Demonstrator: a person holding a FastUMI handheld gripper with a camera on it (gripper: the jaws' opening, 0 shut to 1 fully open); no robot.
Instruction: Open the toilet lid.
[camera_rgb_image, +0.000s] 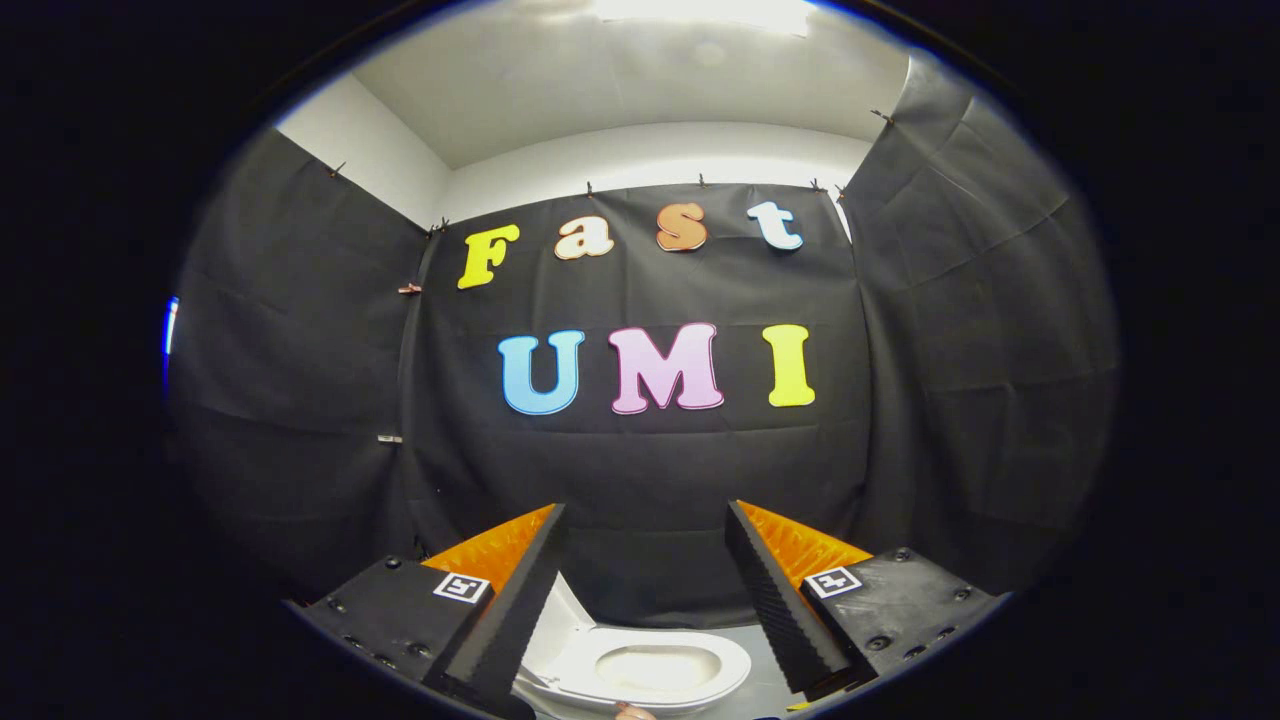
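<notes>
1. Room: black cloth walls (640, 470) across the middle of the frame; white ceiling (620, 90) with a light at top centre. Grey floor (770, 690) at bottom centre.
2. Toilet (640, 672) at bottom centre, seen between the fingers, bowl exposed; long axis roughly left to right in frame.
3. Toilet lid (562, 615) raised at the bowl's left end, tilted upward.
4. Gripper (645, 570): fingers spread wide, holding nothing.

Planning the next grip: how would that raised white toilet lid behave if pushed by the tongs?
The toilet lid looks like stiff, glossy plastic, so probably slippery against the pads. It likely swings rather than slides, as it stands raised beside the seat. The tongs are open and hold nothing.
</notes>
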